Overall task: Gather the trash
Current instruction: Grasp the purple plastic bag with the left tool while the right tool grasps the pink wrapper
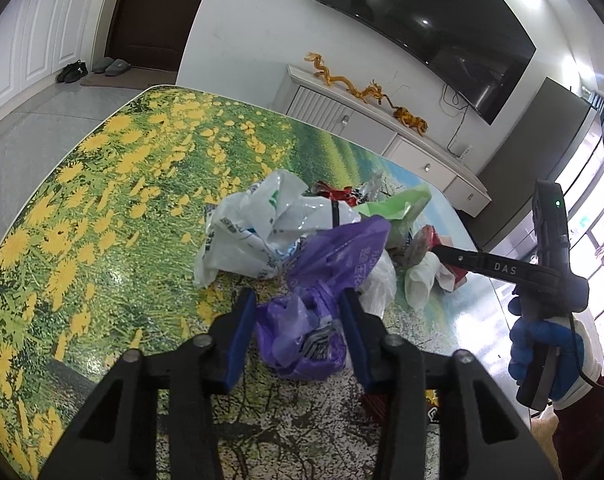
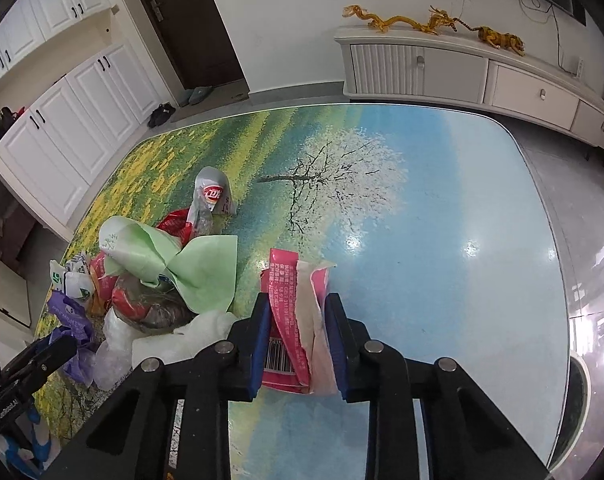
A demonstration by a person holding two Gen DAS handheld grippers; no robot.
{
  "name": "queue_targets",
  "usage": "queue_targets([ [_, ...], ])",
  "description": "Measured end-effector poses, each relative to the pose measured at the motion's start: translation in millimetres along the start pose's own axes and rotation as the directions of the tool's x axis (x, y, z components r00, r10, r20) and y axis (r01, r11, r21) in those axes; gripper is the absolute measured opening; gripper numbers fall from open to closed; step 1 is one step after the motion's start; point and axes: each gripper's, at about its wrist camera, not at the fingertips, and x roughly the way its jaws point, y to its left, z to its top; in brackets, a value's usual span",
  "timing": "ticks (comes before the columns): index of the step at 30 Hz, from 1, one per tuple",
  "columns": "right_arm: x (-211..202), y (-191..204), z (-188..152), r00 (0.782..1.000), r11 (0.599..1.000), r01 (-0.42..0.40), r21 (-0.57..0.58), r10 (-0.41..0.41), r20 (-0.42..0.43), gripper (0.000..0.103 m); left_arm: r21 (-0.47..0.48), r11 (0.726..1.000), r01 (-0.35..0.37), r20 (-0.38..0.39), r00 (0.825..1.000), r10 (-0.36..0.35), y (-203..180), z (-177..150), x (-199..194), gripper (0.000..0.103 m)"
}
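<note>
A heap of trash lies on the picture-printed table [image 1: 102, 208]: a white plastic bag [image 1: 258, 220], a green bag [image 1: 397, 204], red snack wrappers [image 1: 333, 192] and a purple plastic bag [image 1: 321, 300]. My left gripper [image 1: 298, 300] is shut on the purple bag's lower bunch. My right gripper [image 2: 298, 304] is shut on a pink wrapper [image 2: 290, 320] with a barcode, held just above the table [image 2: 441, 220], right of the heap. The right gripper also shows in the left wrist view [image 1: 441, 250], at the heap's right side. The green bag [image 2: 190, 264] and the purple bag [image 2: 72, 320] show in the right wrist view.
A white low cabinet [image 1: 381, 128] with yellow dragon ornaments [image 1: 365, 92] stands beyond the table under a wall TV [image 1: 441, 28]. White cupboards [image 2: 62, 128], a dark door and shoes on the floor are at the left. A chip bag [image 2: 212, 196] stands apart behind the heap.
</note>
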Motion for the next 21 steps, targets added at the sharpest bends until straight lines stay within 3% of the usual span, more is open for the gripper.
queue_targets([
  [2,-1,-1,-1,1.0,1.0,0.005,-0.002,-0.005,0.004,0.021,0.007,1.0,0.007,0.003,1.0,-0.007,-1,-1,-2,0.032],
  [8,-13,-8,-3,0.999,1.0,0.022,0.011,-0.023,0.037,0.014,0.004,1.0,0.012,0.017,1.0,-0.012,-3,-4,-11,0.029],
  [21,-53,-23,-16,0.994,0.999,-0.02,0.039,0.016,0.109,0.011,0.032,0.999,-0.001,0.082,0.997,-0.002,-28,6,-49,0.027],
])
